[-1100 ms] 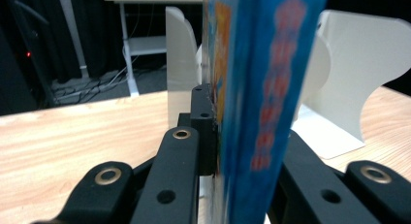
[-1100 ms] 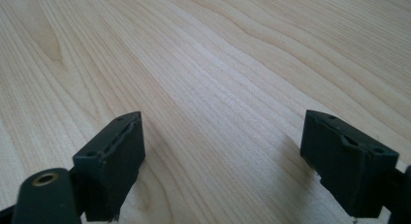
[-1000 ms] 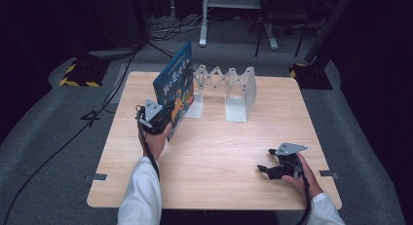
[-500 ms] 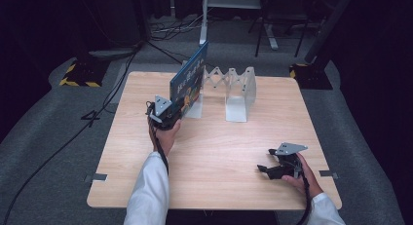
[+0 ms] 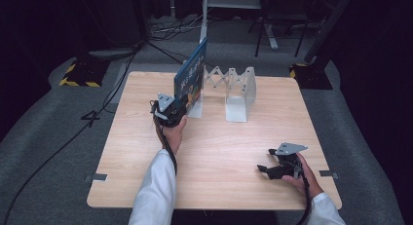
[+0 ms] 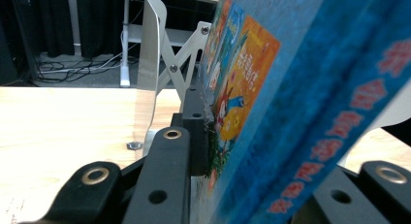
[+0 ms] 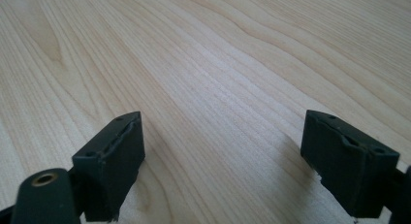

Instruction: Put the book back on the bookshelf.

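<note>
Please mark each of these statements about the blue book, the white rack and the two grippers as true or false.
1. The left gripper has the blue book between its jaws. True.
2. The book lies flat on the table. False: it stands upright at the left end of the white rack.
3. The right gripper holds a second book. False: its jaws are open, with nothing between them.
4. The right gripper is near the table's right front corner. True.
</note>
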`<action>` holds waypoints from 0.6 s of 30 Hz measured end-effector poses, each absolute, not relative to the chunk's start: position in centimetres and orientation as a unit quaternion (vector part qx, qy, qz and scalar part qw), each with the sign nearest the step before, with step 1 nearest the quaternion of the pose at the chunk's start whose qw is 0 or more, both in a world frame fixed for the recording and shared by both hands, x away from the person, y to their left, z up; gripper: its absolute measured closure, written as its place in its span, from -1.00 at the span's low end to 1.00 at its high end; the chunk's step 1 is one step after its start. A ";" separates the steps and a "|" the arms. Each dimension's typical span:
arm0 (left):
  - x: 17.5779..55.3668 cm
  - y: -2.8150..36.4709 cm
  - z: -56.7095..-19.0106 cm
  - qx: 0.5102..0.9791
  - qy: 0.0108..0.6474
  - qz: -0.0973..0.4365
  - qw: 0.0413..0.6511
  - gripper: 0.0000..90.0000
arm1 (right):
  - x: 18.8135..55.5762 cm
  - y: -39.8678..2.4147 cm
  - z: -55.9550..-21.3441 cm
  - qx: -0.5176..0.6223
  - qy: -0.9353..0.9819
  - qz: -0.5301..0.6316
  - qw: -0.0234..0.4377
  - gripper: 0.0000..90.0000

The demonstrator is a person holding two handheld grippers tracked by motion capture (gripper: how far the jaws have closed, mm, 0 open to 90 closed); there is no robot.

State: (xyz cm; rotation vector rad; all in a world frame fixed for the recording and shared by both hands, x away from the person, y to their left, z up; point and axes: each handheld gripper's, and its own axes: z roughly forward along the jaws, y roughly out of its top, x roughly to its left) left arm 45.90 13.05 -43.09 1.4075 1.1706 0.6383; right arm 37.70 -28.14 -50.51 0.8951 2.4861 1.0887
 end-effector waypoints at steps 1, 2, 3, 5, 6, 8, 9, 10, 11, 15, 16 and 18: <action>45.9 13.2 -43.1 0.598 0.500 0.265 0.569 0.67 | 37.7 -28.1 -50.5 0.310 0.861 0.376 0.142 -0.64; 45.8 13.4 -43.1 0.601 0.494 0.267 0.568 0.63 | 37.7 -28.1 -50.5 0.310 0.861 0.376 0.142 -0.64; 45.7 13.5 -43.0 0.599 0.495 0.268 0.569 0.61 | 37.7 -28.1 -50.5 0.310 0.861 0.376 0.142 -0.64; 45.6 13.6 -42.9 0.600 0.491 0.268 0.573 0.60 | 37.7 -28.1 -50.5 0.310 0.861 0.377 0.141 -0.64; 45.4 13.8 -42.8 0.609 0.484 0.270 0.567 0.59 | 37.7 -28.1 -50.5 0.310 0.861 0.376 0.142 -0.64; 45.3 14.0 -42.9 0.621 0.475 0.271 0.562 0.54 | 37.7 -28.1 -50.5 0.310 0.861 0.376 0.142 -0.64; 45.3 14.0 -42.9 0.621 0.475 0.271 0.562 0.51 | 37.7 -28.1 -50.5 0.310 0.861 0.376 0.142 -0.64; 45.1 14.3 -43.3 0.626 0.474 0.267 0.559 0.46 | 37.7 -28.1 -50.5 0.310 0.861 0.376 0.141 -0.65; 45.1 14.3 -43.3 0.626 0.474 0.267 0.559 0.47 | 37.7 -28.1 -50.5 0.310 0.861 0.376 0.141 -0.65; 44.6 14.8 -44.1 0.641 0.467 0.257 0.552 0.56 | 37.7 -28.1 -50.5 0.310 0.861 0.377 0.141 -0.65; 44.5 15.0 -44.3 0.646 0.464 0.253 0.551 0.55 | 37.7 -28.1 -50.5 0.310 0.861 0.377 0.141 -0.65; 44.4 15.3 -44.7 0.651 0.464 0.245 0.548 0.55 | 37.7 -28.1 -50.5 0.311 0.861 0.377 0.141 -0.65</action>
